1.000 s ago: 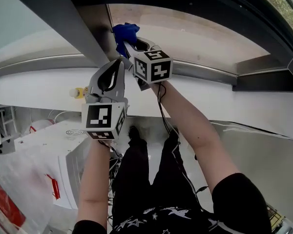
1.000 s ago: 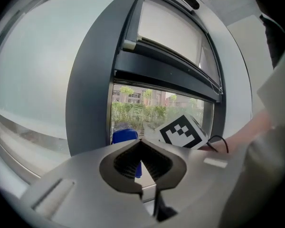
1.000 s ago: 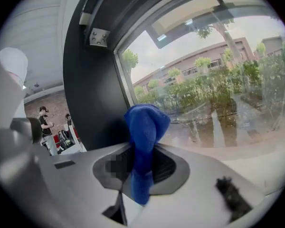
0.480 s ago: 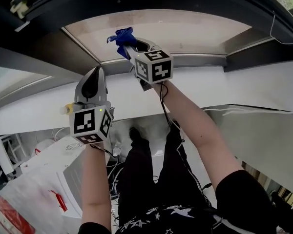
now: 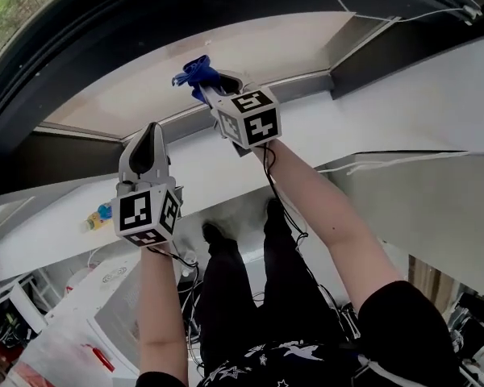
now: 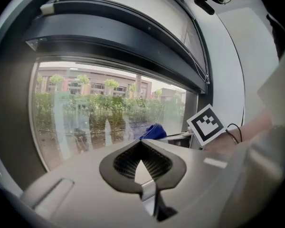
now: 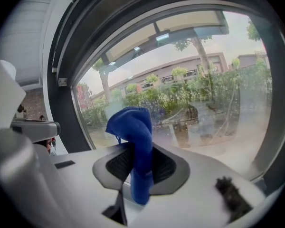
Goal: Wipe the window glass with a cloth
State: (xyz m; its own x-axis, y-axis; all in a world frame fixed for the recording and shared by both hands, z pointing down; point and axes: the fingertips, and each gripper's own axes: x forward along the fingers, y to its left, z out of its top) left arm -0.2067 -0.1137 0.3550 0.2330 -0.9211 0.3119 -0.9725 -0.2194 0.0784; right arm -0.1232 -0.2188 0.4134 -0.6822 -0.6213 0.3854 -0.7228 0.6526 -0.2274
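Note:
My right gripper (image 5: 207,85) is shut on a blue cloth (image 5: 194,71) and holds it up at the lower edge of the window glass (image 5: 250,51). In the right gripper view the cloth (image 7: 134,132) stands bunched between the jaws of the right gripper (image 7: 138,152), close to the glass (image 7: 209,103). My left gripper (image 5: 152,131) is lower and to the left, shut with nothing in it, apart from the cloth. The left gripper view shows this gripper (image 6: 140,145) pointing at the glass (image 6: 95,118), with the cloth (image 6: 153,131) beyond it to the right.
A dark window frame (image 5: 73,79) arcs round the glass, with a white sill (image 5: 387,111) below it. A thin cable (image 5: 387,164) runs along the wall. A yellow bottle (image 5: 95,217) and white appliances (image 5: 89,313) lie far below at the left.
The head view has swung, so the window now sits up and to the left. My left gripper has dropped away from the right one. The right gripper still holds the cloth at the glass.

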